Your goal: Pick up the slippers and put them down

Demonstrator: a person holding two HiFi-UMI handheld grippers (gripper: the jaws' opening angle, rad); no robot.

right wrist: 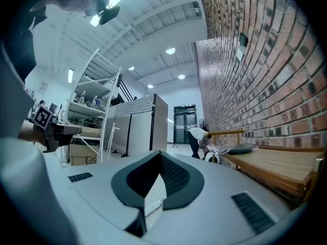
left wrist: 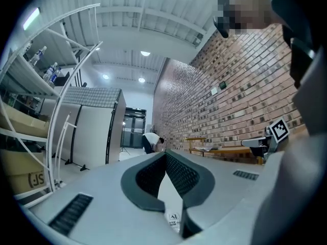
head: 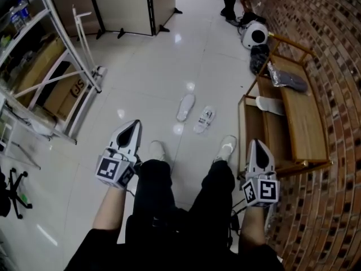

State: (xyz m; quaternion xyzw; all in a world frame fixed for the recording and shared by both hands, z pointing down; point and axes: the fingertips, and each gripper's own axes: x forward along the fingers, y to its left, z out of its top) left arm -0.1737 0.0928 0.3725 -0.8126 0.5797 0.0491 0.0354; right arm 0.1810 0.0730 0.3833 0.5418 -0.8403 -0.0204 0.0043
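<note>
Head view: plain slipper (head: 185, 107) and printed slipper (head: 204, 119) lying side by side on the glossy floor (head: 146, 66), well ahead of both grippers. Dark logo on the printed insole, too small to read. Left gripper (head: 135, 124) and right gripper (head: 255, 143): jaws closed tip to tip, holding nothing. Cardboard box (head: 67, 89) under the shelving marked "JS".

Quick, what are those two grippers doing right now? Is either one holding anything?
Left gripper: closed, holding nothing.
Right gripper: closed, holding nothing.
</note>
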